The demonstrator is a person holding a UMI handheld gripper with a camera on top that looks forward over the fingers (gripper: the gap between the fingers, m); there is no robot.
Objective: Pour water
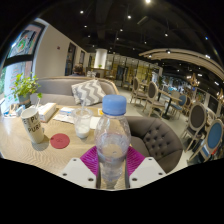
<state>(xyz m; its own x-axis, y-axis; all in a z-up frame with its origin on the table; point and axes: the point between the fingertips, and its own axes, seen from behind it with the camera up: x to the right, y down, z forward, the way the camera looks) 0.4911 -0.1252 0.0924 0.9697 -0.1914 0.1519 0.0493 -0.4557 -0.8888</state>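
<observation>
A clear plastic water bottle (113,140) with a blue cap stands upright between my fingers, lifted above the table. My gripper (113,168) is shut on the bottle, both magenta pads (91,160) pressing its lower body. To the left and beyond the fingers, a clear drinking glass (83,122) stands on the light wooden table (20,150). The bottle's base is hidden below the fingers.
A white paper cup (33,124) stands on the table left of the glass, with a red coaster (60,141) between them. A grey armchair (158,138) sits just beyond the bottle. A sofa with a patterned cushion (88,92) and a potted plant (25,88) lie farther back.
</observation>
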